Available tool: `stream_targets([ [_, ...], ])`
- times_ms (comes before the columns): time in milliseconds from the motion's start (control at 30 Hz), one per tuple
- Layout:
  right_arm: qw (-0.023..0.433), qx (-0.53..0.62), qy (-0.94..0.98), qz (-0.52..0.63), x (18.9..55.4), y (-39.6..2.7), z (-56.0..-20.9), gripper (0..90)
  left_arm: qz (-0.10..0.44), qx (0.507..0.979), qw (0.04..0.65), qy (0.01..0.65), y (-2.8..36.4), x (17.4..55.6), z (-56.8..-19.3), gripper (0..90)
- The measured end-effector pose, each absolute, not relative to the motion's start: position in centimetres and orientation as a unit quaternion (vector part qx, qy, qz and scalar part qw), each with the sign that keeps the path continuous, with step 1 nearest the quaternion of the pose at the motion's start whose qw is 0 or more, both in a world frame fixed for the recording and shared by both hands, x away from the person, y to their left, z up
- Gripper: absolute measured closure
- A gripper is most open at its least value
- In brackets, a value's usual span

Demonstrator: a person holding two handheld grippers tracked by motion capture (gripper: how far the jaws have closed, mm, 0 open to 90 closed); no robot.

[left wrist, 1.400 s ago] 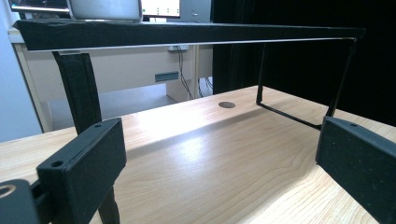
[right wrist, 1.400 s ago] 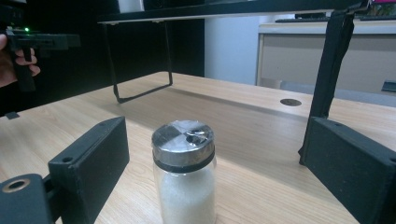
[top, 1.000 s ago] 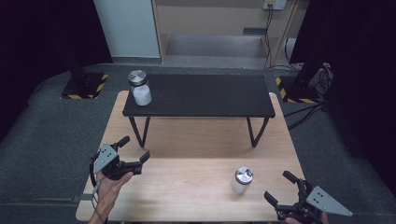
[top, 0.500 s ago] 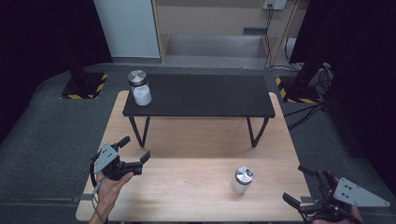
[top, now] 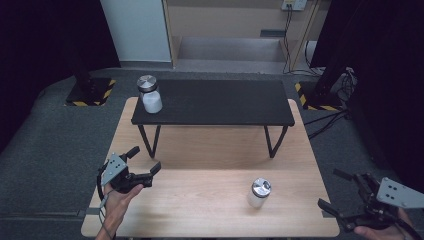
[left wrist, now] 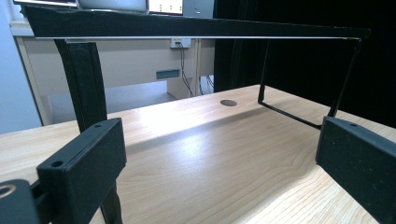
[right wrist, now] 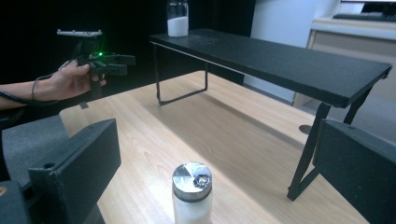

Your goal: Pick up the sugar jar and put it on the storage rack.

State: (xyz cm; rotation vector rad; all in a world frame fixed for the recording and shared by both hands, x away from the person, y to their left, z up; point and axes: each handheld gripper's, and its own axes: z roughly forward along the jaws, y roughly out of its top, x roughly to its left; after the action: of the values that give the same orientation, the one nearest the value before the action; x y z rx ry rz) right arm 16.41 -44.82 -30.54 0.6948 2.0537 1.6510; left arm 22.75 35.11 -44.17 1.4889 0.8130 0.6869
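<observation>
The light wooden table (top: 210, 205) carries a long black raised shelf (top: 215, 102), which leaves free space below. The right gripper (top: 345, 210) waits beside the table edge, jaws wide, aimed at the small white-filled jar with metal lid (top: 259, 193) standing near it. The left gripper (top: 137, 172) is idle, also wide.

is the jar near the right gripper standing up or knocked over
Upright. The jar stands on the wooden table with its silver lid facing up and white contents settled below; the right gripper is open, not touching it.
</observation>
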Motion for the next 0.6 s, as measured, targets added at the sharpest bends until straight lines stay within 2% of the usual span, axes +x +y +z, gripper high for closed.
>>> stream_targets([
  [600, 0.171, 0.214, 0.782, 0.560, 21.0, -43.4, -31.5, 1.9, 0.297, 0.648, 0.608, 0.351, 35.0, 22.8, -44.2, 0.9],
])
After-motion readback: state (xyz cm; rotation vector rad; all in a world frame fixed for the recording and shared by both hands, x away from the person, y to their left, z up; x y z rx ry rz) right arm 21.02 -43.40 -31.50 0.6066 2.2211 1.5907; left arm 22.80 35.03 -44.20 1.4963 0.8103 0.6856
